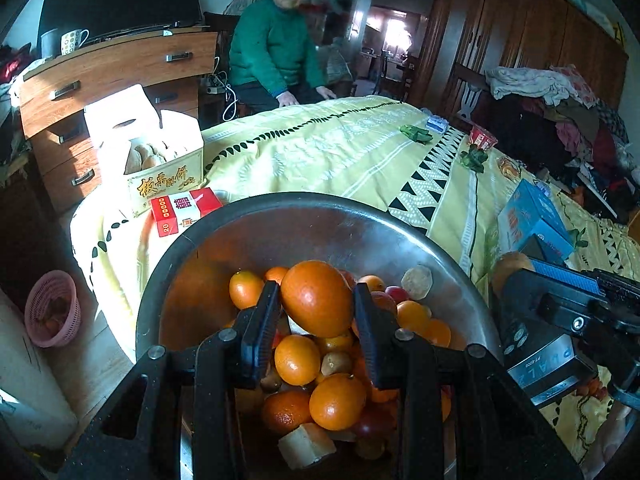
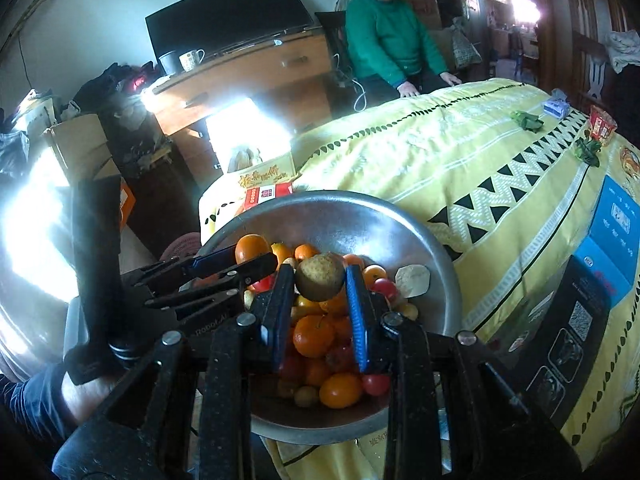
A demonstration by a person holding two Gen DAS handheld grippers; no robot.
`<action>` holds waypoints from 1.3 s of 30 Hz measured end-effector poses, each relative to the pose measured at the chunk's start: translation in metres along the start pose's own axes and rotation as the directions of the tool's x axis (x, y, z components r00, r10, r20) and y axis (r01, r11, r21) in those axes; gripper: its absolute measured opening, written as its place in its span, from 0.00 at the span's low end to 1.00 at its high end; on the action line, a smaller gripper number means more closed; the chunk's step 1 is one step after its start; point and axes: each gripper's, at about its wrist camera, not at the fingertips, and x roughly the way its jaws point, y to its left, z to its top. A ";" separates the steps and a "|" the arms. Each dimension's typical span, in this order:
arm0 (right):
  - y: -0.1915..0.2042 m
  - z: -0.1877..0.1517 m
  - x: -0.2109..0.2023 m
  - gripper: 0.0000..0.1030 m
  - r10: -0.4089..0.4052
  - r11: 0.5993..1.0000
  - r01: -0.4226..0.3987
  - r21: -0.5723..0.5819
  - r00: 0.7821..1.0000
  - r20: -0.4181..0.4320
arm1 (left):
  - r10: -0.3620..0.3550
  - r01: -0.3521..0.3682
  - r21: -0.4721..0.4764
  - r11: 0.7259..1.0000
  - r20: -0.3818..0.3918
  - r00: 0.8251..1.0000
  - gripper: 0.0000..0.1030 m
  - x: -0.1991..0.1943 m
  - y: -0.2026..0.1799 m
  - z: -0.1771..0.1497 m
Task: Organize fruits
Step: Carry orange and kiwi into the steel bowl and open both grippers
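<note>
A steel bowl (image 1: pixel 304 200) piled with small oranges, red fruits and brown ones stands on the bed's near corner. In the left wrist view my left gripper (image 1: pixel 316 292) is shut on a large orange (image 1: pixel 316 304), held just above the pile. In the right wrist view my right gripper (image 2: pixel 319 276) is shut on a round brown fruit (image 2: pixel 320 286) over the same bowl (image 2: pixel 332 196). The two grippers hang side by side. The left gripper (image 2: pixel 256 256) with its orange (image 2: pixel 250 246) shows at the left of the right wrist view.
A yellow patterned bedcover (image 1: pixel 340 152) carries a blue box (image 1: pixel 532 220), a red carton (image 1: pixel 180 210), a pastry box (image 1: pixel 160 168) and green leaves (image 1: pixel 416 134). A person in green (image 1: pixel 272 52) sits beyond the bed. A wooden dresser (image 1: pixel 112 76) and a pink basket (image 1: pixel 52 308) stand at left.
</note>
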 end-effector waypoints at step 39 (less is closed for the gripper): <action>-0.001 0.002 0.024 0.27 -0.016 0.999 0.017 0.033 0.999 -0.033 | 0.037 -0.037 -0.002 0.999 -0.024 0.999 0.37 0.012 0.005 0.001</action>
